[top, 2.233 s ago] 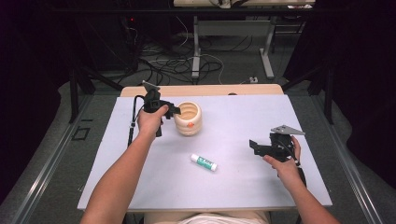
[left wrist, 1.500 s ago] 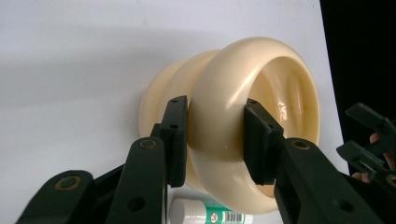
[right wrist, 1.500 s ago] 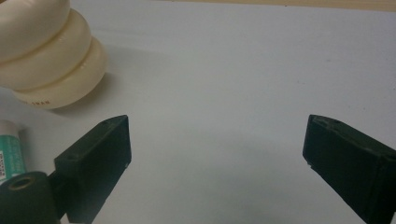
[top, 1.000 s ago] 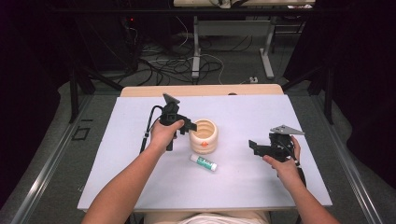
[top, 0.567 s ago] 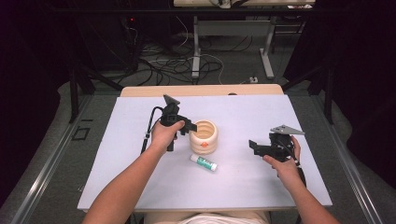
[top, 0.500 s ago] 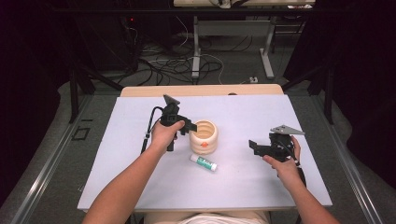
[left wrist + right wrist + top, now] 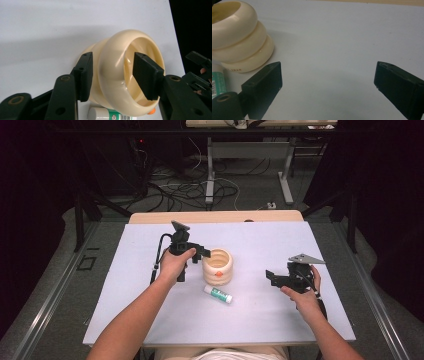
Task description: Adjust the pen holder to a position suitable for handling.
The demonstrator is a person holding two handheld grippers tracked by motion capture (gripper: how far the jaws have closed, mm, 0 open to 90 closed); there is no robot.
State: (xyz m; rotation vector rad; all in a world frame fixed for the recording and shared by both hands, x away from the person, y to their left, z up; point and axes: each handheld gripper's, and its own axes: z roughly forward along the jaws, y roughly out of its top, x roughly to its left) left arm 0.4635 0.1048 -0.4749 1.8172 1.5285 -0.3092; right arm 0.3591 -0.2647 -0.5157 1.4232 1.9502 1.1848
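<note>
From the high view, a cream pot (image 7: pixel 217 266) made of three fat rings stands upright near the middle of the white tabletop (image 7: pixel 130 320). The left claw (image 7: pixel 202 253) is at the pot's 9 o'clock, right at its rim, held by the left hand (image 7: pixel 174 265). A small white tube with a green label (image 7: pixel 218 294) lies flat just beside the pot, at its 6 o'clock. The right claw (image 7: pixel 270 277) is well apart from the pot, at its 3 o'clock, held by the right hand (image 7: pixel 302 287) close above the tabletop. In the left gripper view, the left claw (image 7: pixel 112 75) has one jaw outside the pot's (image 7: pixel 120 82) wall and one jaw inside its mouth. The jaws have just been opening, and there is a little gap between each pad and the wall, so the pot is let go, though its rim sits between them. The top of the tube (image 7: pixel 110 115) peeks out at 6 o'clock under the pot. In the right gripper view, the right claw (image 7: pixel 328 80) is spread wide with nothing in it, just bare tabletop (image 7: pixel 342 37) between the jaws. The pot (image 7: pixel 238 37) sits at 10 o'clock, and the tube (image 7: pixel 217 82) at 9 o'clock.
</note>
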